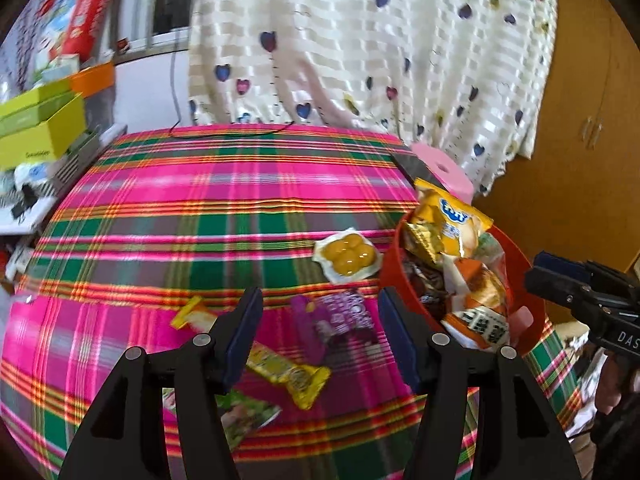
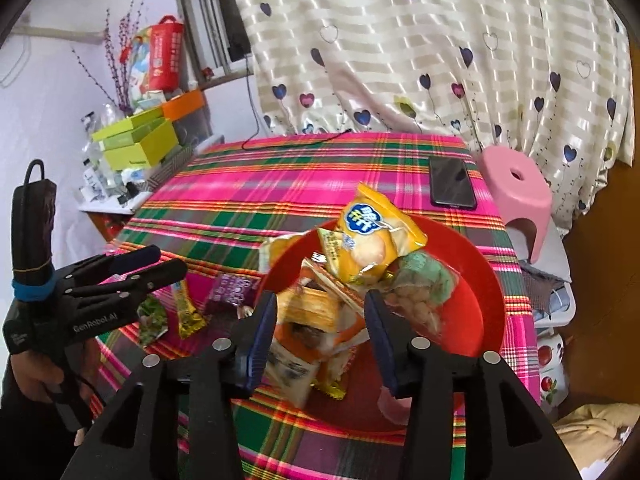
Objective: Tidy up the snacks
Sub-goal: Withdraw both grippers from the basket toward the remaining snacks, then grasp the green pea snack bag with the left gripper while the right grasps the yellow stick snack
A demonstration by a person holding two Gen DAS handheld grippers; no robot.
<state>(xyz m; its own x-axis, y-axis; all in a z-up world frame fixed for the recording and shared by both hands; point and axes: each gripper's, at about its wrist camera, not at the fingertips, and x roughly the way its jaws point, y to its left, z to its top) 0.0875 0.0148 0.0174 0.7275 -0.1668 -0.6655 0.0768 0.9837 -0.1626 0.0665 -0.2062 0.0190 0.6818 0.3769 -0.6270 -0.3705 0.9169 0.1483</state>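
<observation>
On the plaid-covered desk (image 1: 224, 208), a red bowl (image 2: 476, 280) sits toward the right edge, heaped with snack packets, yellow cracker bag (image 2: 372, 236) on top and leaning over the rim. Loose snacks lie on the cloth just left of the bowl: purple packet (image 1: 344, 316), yellow bar (image 1: 280, 368), green packet (image 1: 244, 416), clear pack of round yellow cakes (image 1: 346, 258) nearly touching the bowl. Left hand-held gripper (image 1: 320, 340) hovers over the purple packet, jaws spread wide, nothing between them. Right hand-held gripper (image 2: 320, 340) is over the bowl, jaws apart and not pressing anything; packets lie below the gap, none held as far as I can tell. Judgement: all items are light, crinkly film packs, slippery, contents crushable, so pinch at a sealed end or across the flat middle, gently; the pile in the bowl looks loose and may slide off. Cloth is soft and may bunch under a low scoop. Room: heart-print curtain (image 1: 360, 40) behind, pink stool (image 2: 516, 188) and wooden cabinet at right, green boxes (image 2: 136, 140) stacked at left, dark phone (image 2: 452, 182) on the far desk corner, black cable along the back edge.
</observation>
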